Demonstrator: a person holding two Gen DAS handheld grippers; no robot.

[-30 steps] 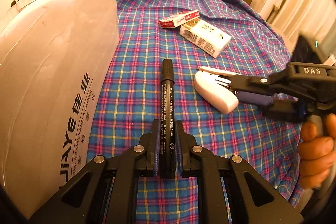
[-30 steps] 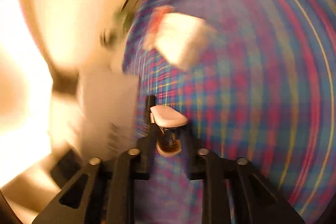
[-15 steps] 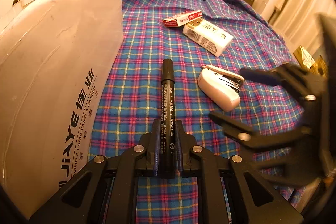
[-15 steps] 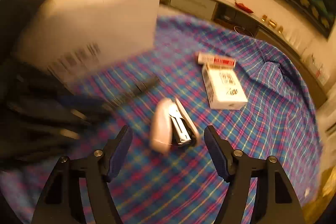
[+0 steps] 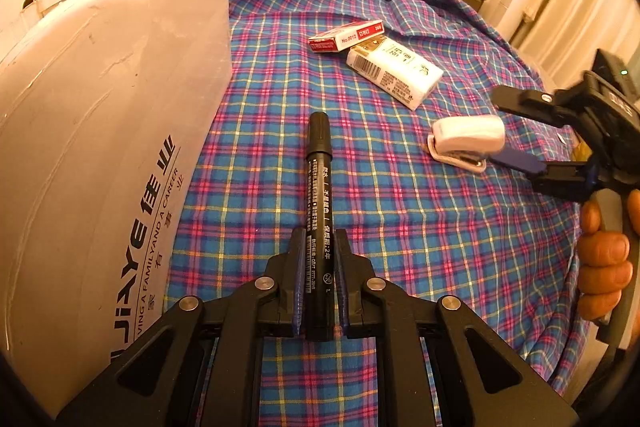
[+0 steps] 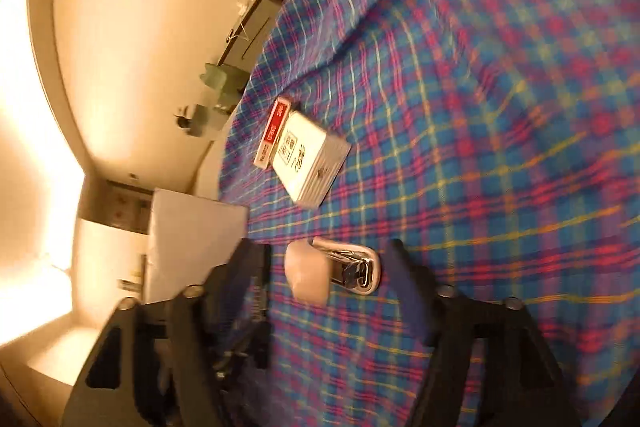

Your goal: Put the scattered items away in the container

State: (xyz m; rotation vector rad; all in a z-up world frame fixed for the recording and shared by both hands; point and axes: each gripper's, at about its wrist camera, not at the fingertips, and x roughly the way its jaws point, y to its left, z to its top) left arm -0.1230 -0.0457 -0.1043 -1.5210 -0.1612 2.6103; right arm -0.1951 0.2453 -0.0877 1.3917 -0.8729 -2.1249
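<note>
Tidying was barely begun: the left gripper was clamped on a black marker just beside the cardboard box, not yet over its rim. The right gripper was opening its jaws around the white stapler, pads clear of it. Beyond the stapler, two small packets lay on the plaid cloth, with open cloth between everything.

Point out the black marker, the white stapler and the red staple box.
black marker [image 5: 318,187]: left wrist view, barrel.
white stapler [image 5: 468,135]: left wrist view, white top.
red staple box [image 5: 345,35]: left wrist view, top face.
</note>
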